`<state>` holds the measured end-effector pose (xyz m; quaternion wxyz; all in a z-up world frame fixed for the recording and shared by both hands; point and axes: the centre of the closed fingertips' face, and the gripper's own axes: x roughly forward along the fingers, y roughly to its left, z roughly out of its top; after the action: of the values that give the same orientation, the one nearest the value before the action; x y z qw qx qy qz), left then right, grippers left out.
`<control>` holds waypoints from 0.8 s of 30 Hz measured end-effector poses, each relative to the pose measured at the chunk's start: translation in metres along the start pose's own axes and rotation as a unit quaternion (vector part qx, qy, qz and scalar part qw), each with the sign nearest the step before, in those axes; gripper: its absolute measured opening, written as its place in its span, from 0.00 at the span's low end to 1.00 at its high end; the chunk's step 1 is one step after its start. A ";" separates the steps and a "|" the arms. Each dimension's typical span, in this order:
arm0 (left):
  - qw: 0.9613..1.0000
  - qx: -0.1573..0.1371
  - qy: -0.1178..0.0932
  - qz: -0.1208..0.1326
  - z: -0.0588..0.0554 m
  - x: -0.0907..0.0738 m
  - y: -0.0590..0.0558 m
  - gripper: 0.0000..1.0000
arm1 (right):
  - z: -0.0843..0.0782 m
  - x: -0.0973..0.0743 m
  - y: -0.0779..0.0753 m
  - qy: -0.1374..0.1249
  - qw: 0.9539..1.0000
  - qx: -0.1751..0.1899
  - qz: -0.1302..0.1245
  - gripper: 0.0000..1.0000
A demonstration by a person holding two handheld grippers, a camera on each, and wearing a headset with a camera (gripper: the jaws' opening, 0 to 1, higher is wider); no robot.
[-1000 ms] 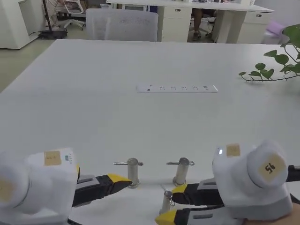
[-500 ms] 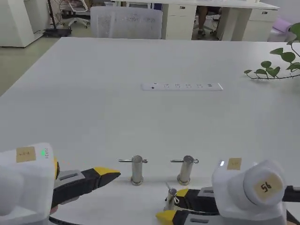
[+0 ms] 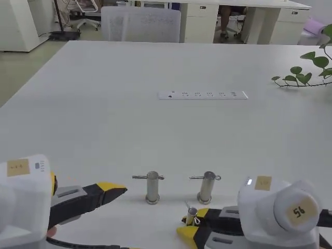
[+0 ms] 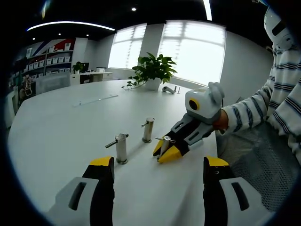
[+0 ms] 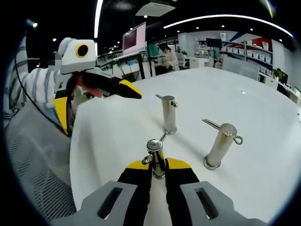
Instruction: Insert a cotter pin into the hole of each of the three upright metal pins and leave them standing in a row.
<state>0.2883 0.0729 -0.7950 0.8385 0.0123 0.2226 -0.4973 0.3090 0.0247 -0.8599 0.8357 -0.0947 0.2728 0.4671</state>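
Note:
Two upright metal pins (image 3: 152, 187) (image 3: 206, 188) stand side by side on the white table (image 3: 155, 129), each with a cotter pin through its head. My right gripper (image 3: 189, 224) is shut on a third pin (image 3: 192, 213), held upright just in front of the right one. In the right gripper view that pin (image 5: 155, 155) sits between the yellow-tipped jaws of my right gripper (image 5: 155, 165), with a cotter pin through its head. My left gripper (image 3: 115, 215) is open, left of the left pin and apart from it. In the left gripper view my left gripper (image 4: 159, 164) shows its jaws wide apart.
A white power strip (image 3: 203, 95) lies mid-table. Plant leaves (image 3: 303, 78) reach in from the right edge. A chair (image 3: 140, 23) and desks stand beyond the far edge. A person's striped sleeve (image 4: 263, 113) is at the right of the left gripper view.
My left gripper has drawn back to the left, away from the left pin. The right gripper still holds the third pin in about the same spot. The head camera shifted slightly.

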 end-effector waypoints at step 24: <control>1.000 -0.005 0.025 0.003 -0.005 -0.005 -0.004 0.88 | -0.002 -0.044 -0.018 0.013 0.988 -0.109 0.106 0.09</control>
<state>0.2812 0.0762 -0.7963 0.8342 0.0212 0.2456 -0.4934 0.3046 -0.0181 -0.8396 0.7627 -0.1619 0.2401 0.5783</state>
